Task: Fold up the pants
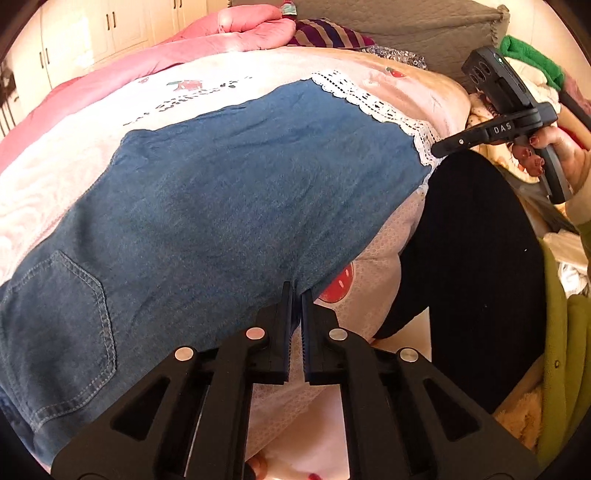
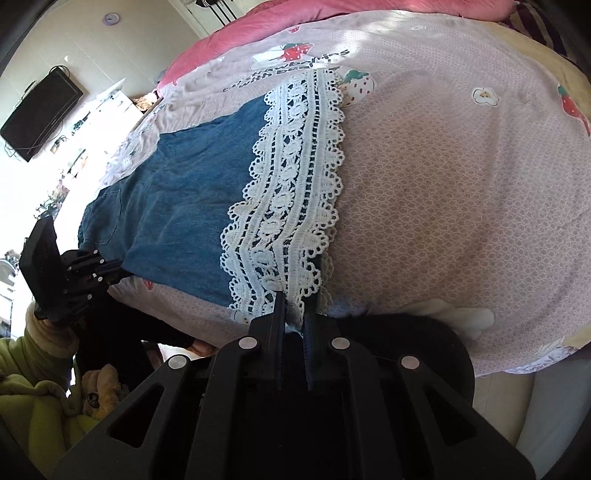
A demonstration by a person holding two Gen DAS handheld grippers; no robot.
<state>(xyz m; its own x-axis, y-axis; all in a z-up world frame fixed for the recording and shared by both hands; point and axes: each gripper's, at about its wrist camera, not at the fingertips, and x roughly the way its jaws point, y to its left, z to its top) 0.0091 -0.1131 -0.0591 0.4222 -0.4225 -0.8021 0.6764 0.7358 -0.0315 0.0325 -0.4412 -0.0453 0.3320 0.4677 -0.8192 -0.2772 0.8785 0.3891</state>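
Note:
Blue denim pants (image 1: 229, 192) with a white lace hem (image 1: 373, 103) lie flat on a bed with a pink strawberry-print sheet (image 1: 66, 166). My left gripper (image 1: 296, 291) is shut on the near edge of the denim, mid-leg, past a back pocket (image 1: 70, 314). My right gripper (image 2: 295, 299) is shut on the near corner of the lace hem (image 2: 291, 184). The pants (image 2: 184, 192) stretch between the two grippers. The right gripper also shows in the left wrist view (image 1: 439, 149); the left gripper shows in the right wrist view (image 2: 118, 267).
A pink quilt (image 1: 207, 40) and striped cloth (image 1: 325, 33) lie at the bed's far side. Piled clothes, one green (image 1: 532, 55), sit at the right. My dark-trousered legs (image 1: 469, 258) stand against the bed edge. A wall television (image 2: 40, 114) hangs at the left.

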